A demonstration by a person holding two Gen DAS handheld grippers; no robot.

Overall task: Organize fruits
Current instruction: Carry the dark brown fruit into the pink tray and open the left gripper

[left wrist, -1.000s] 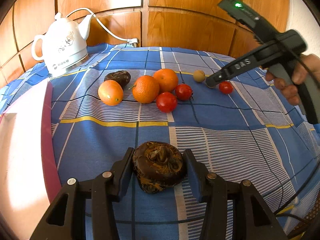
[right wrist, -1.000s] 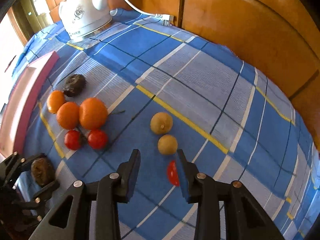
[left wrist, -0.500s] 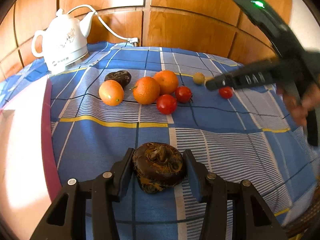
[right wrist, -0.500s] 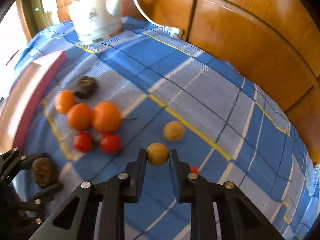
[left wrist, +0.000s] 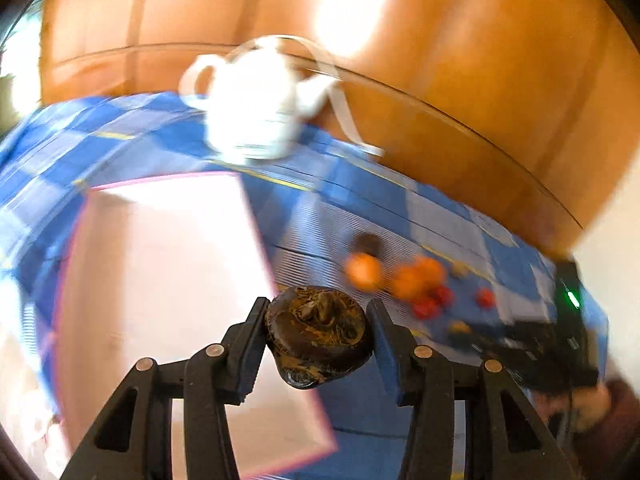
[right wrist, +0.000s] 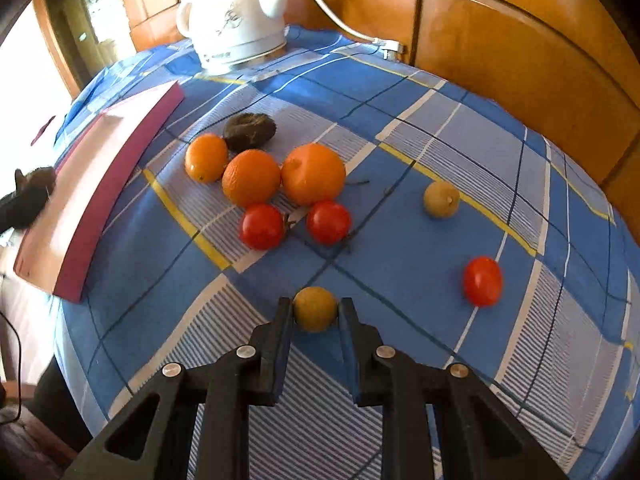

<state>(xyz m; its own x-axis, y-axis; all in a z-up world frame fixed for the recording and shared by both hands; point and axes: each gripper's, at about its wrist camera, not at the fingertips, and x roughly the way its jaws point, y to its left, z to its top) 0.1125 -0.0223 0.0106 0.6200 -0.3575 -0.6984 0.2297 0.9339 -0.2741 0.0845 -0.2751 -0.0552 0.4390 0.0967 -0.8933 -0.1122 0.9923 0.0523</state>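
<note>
My left gripper (left wrist: 318, 334) is shut on a dark brown wrinkled fruit (left wrist: 320, 330) and holds it in the air by the right edge of the pink tray (left wrist: 160, 272). My right gripper (right wrist: 315, 314) is shut on a small yellow-brown round fruit (right wrist: 315, 307) above the blue checked cloth. On the cloth lie three oranges (right wrist: 251, 178), a second dark fruit (right wrist: 249, 131), two tomatoes (right wrist: 262, 226) close together, a third tomato (right wrist: 482, 281) apart at the right, and another yellow-brown fruit (right wrist: 441, 199). The left wrist view is blurred.
A white kettle (right wrist: 236, 20) with its cord stands at the back of the table by the wooden wall. The pink tray (right wrist: 80, 184) lies along the table's left side. The right gripper's body (left wrist: 560, 344) shows at the right of the left wrist view.
My left gripper lifted the dark fruit off the cloth and swung left toward the tray. My right gripper, shut on the small yellow-brown fruit, drew back with it from the other fruits.
</note>
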